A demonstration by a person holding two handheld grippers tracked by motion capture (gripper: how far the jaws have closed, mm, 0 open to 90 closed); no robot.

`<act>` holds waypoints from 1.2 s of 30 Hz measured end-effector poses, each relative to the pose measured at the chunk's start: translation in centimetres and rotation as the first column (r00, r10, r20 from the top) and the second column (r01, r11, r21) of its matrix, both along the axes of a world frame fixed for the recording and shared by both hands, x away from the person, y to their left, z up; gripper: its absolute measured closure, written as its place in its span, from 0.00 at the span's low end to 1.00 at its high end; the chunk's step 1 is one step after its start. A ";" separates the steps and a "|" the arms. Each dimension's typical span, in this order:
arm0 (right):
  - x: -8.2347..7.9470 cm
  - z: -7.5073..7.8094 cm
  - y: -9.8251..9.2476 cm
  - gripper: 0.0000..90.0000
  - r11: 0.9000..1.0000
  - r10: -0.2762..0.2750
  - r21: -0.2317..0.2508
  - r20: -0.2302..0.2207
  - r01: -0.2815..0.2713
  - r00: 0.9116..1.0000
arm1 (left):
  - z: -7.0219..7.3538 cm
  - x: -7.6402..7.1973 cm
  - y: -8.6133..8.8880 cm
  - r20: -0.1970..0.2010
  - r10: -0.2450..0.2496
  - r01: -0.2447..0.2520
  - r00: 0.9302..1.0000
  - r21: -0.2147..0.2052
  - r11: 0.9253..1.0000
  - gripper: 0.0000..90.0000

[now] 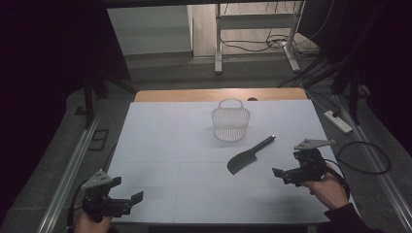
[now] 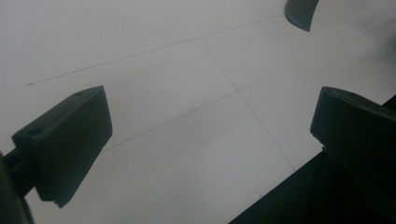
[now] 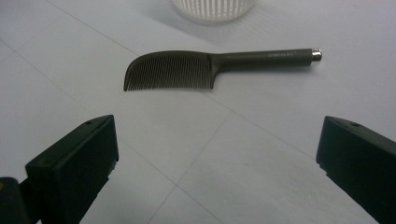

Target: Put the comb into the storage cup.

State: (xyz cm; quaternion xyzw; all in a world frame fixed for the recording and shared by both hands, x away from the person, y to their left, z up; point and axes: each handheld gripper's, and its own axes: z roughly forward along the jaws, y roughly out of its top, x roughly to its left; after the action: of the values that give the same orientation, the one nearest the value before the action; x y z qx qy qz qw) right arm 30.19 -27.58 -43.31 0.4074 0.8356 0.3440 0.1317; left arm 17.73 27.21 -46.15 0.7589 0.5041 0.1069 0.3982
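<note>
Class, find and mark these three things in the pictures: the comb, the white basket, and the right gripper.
comb [image 3: 170, 71], right gripper view, on the toothed part.
white basket [image 1: 230, 124], high view, on its ribbed wall.
right gripper [image 1: 281, 174], high view, between its open jaws.

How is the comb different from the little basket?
The comb is dark, while the basket is white. The comb lies flat on the table, but the basket stands upright with its handle arching over the top. The comb is long and thin with fine teeth; the basket is round with slotted walls. Both rest on the same white tabletop, and no gripper touches either.
</note>
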 end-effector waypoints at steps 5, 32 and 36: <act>0.5 0.0 0.4 0.00 1.000 0.010 0.005 0.009 -0.010 1.000 | 0.0 0.0 0.0 0.000 0.000 0.000 1.000 -0.001 1.000 0.00; 3.8 -0.5 1.9 0.00 0.999 -0.006 -0.046 -0.028 0.004 1.000 | 0.0 0.0 0.1 -0.003 0.003 -0.003 1.000 -0.010 1.000 0.00; 4.3 -0.7 2.0 0.00 0.999 -0.005 -0.050 -0.029 0.003 1.000 | 0.0 0.0 0.1 -0.004 0.004 -0.004 1.000 -0.010 1.000 0.00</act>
State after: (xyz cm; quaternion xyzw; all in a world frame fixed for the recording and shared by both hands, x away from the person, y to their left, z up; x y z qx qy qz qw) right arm 34.48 -25.53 -43.99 0.4106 0.8451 0.3166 0.1303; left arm 17.77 27.33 -46.18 0.7561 0.5068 0.1039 0.4008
